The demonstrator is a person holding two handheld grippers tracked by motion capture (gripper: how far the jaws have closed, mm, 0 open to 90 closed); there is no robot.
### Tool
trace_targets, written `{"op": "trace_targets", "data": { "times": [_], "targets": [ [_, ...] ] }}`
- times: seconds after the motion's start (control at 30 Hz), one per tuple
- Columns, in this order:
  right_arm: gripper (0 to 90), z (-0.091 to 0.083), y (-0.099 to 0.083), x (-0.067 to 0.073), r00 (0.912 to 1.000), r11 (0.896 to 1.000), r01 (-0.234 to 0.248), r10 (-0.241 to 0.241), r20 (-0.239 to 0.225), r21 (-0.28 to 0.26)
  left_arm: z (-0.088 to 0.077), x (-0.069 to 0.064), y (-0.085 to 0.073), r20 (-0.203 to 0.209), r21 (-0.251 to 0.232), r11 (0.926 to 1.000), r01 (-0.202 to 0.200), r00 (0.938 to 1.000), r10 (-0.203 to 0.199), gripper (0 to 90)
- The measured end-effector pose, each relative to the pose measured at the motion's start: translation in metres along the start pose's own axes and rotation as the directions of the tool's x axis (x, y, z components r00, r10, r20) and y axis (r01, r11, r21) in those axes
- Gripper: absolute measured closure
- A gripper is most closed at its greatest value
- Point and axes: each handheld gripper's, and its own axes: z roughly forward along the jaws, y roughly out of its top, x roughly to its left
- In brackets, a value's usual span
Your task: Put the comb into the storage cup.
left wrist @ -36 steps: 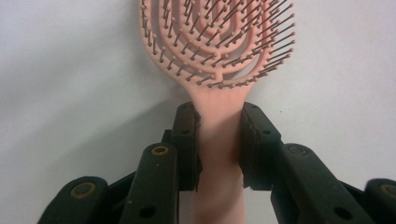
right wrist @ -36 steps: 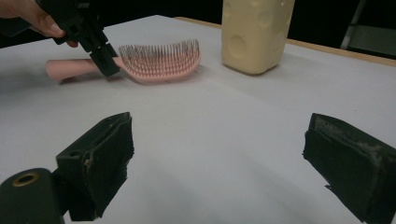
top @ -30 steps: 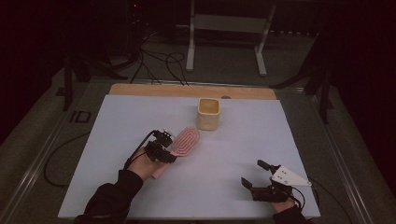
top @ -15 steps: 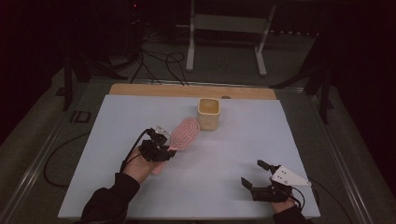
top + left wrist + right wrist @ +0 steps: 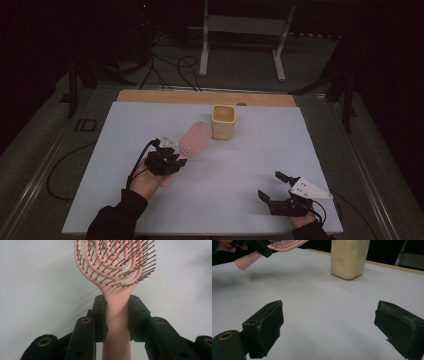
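From above, the left gripper [image 5: 172,159] holds a pink hairbrush [image 5: 195,138] over the white desk [image 5: 250,150], the brush head beside a cream cup [image 5: 223,121]. The left gripper view shows both jaws clamped on the brush handle. In the right gripper view, the right gripper [image 5: 329,327] stands wide apart, empty, low over the desk.
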Motion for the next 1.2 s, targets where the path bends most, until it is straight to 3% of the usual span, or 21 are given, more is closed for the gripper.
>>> {"op": "trace_targets", "data": {
  "times": [0.3, 0.4, 0.53, 0.77, 0.97, 1.1, 1.13, 1.2],
  "targets": [
    [8.2, 0.000, 0.000, 0.000, 0.9999, 1.000, -0.010, 0.010, -0.003, -0.002, 0.000, -0.003, -0.008, 0.019, -0.058, 0.9982, -0.017, 0.9996, 0.019, 71.5],
    [8.1, 0.000, 0.000, 0.000, 0.9999, 1.000, -0.014, 0.014, -0.003, -0.003, -0.003, -0.006, -0.011, 0.017, -0.127, 0.9913, -0.034, 0.9992, 0.037, 71.5],
    [8.2, 0.000, 0.000, 0.000, 0.9997, 1.000, -0.023, 0.023, -0.001, -0.003, -0.007, -0.008, -0.013, 0.016, -0.181, 0.9826, -0.040, 0.9989, 0.044, 71.5],
    [8.1, 0.000, 0.000, 0.000, 0.9996, 1.000, -0.030, 0.030, -0.004, -0.009, -0.006, -0.003, -0.018, 0.046, -0.207, 0.9780, -0.022, 0.9984, 0.033, 71.5],
    [8.2, 0.000, 0.000, -0.001, 0.9989, 0.999, -0.048, 0.048, -0.001, -0.009, -0.007, -0.003, -0.028, 0.049, -0.268, 0.9629, -0.029, 0.9978, 0.044, 71.4],
    [8.1, 0.000, 0.001, -0.001, 0.9985, 0.998, -0.056, 0.056, 0.000, -0.017, -0.010, -0.006, -0.033, 0.042, -0.331, 0.9424, -0.046, 0.9971, 0.063, 71.5],
    [8.2, 0.000, 0.001, -0.001, 0.9986, 0.998, -0.052, 0.052, -0.001, -0.017, -0.011, -0.006, -0.034, 0.055, -0.355, 0.9333, -0.052, 0.9956, 0.076, 71.4],
    [8.2, 0.000, 0.002, 0.000, 0.9986, 0.998, -0.053, 0.053, 0.000, -0.015, -0.013, -0.007, -0.036, 0.048, -0.381, 0.9223, -0.065, 0.9948, 0.090, 71.4]
  ]
}}
